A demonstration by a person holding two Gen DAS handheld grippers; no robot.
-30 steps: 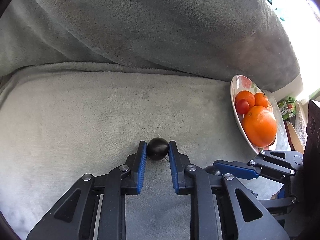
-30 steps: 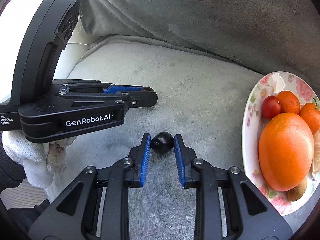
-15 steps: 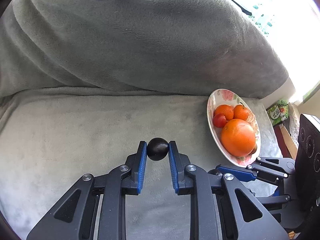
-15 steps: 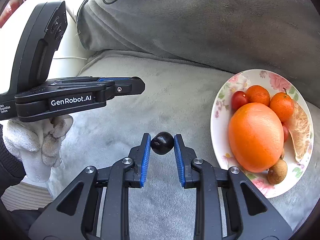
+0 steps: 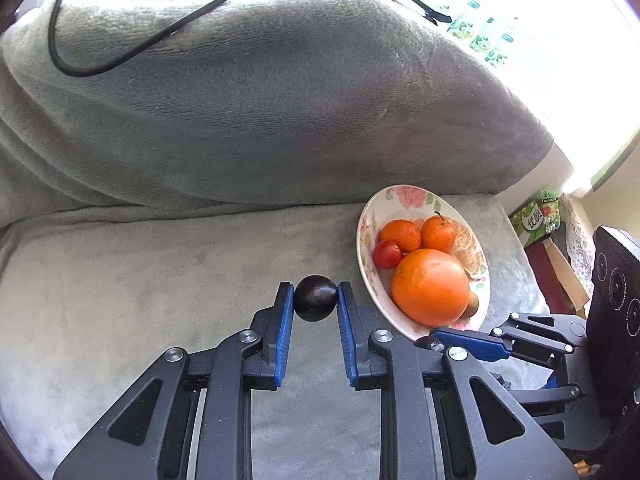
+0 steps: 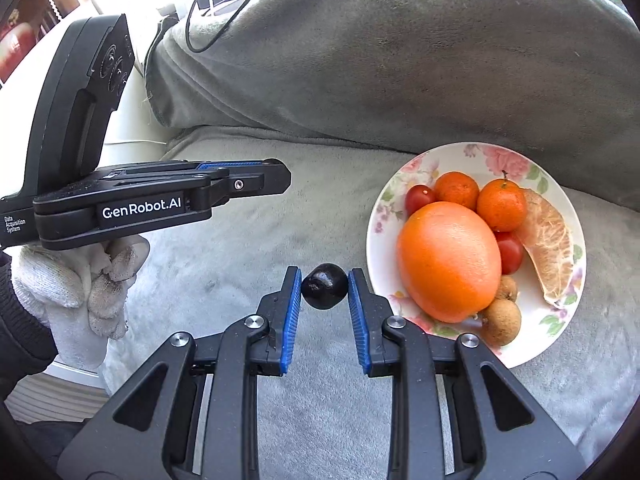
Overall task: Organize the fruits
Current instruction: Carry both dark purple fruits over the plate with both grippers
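Gripping a small dark fruit between its blue pads, the left gripper hangs above the grey plush seat. The right gripper likewise pinches a second dark round fruit at its fingertips, both jaws narrowed onto their loads. From the right wrist view, the left gripper sits to the left, held by a hand in a white glove. To the right of both fruits lies a floral plate on the seat, carrying a large orange, two small tangerines, cherry tomatoes, a peeled citrus segment and two brown longans. Behind, at the far side, rises a grey cushion with a black cable draped over it.
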